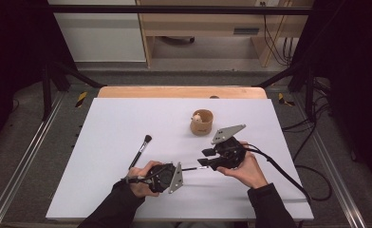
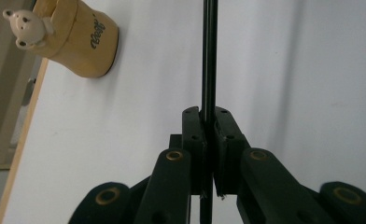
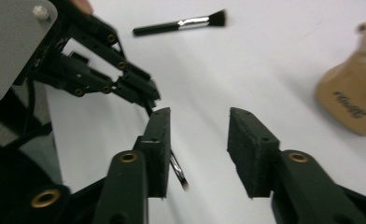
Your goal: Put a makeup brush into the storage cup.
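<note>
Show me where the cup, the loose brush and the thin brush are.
cup (image 1: 201,124): high view, its side wall.
loose brush (image 1: 140,153): high view, its handle.
thin brush (image 2: 209,56): left gripper view, its black handle.

My left gripper (image 1: 186,169) sits lower centre, my right gripper (image 1: 204,157) just right of it. The cup (image 1: 201,122) stands above them; a loose brush (image 1: 141,151) lies left.

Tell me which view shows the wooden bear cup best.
The left gripper view: the wooden bear cup is sharp and near, with its bear figure and lettering plain. The high view shows the cup whole but small on the white table. The right gripper view has it blurred at the picture's edge.
</note>
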### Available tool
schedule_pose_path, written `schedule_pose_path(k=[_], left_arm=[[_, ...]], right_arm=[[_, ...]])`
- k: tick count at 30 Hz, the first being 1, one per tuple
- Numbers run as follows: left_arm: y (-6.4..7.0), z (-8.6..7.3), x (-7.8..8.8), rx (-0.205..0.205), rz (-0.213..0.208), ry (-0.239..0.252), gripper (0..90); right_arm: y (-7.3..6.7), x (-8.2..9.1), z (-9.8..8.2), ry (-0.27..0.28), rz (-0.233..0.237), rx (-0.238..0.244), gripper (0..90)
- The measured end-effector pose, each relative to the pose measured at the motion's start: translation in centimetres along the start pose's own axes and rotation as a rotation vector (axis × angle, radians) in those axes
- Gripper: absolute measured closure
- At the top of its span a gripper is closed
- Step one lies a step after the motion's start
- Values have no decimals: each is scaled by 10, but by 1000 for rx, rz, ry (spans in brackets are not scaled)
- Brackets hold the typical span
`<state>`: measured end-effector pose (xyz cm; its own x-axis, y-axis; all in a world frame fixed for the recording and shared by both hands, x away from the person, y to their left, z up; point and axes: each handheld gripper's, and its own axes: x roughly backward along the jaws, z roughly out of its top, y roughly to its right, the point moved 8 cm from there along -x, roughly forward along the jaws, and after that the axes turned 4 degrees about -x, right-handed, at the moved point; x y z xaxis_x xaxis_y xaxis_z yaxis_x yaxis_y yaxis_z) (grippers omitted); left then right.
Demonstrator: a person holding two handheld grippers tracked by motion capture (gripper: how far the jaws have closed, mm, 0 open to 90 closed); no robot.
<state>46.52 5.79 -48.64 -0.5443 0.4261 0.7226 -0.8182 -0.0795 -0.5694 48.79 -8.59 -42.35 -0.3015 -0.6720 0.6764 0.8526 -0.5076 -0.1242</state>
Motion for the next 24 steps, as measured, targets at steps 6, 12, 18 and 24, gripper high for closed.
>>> schedule_pose_path(k=[6,12,18,24], left_arm=[[-1,-4,-2,70,-4,9,847],[-1,-10,-2,153,4,29,847],[-2,-13,1,220,12,35,847],[-4,-17,6,306,24,54,847]], right_arm=[[10,11,-2,104,-66,-30,478],[15,15,-3,177,-84,-76,351],[15,15,-2,210,-132,-60,257],[15,18,-2,242,-151,-70,217]])
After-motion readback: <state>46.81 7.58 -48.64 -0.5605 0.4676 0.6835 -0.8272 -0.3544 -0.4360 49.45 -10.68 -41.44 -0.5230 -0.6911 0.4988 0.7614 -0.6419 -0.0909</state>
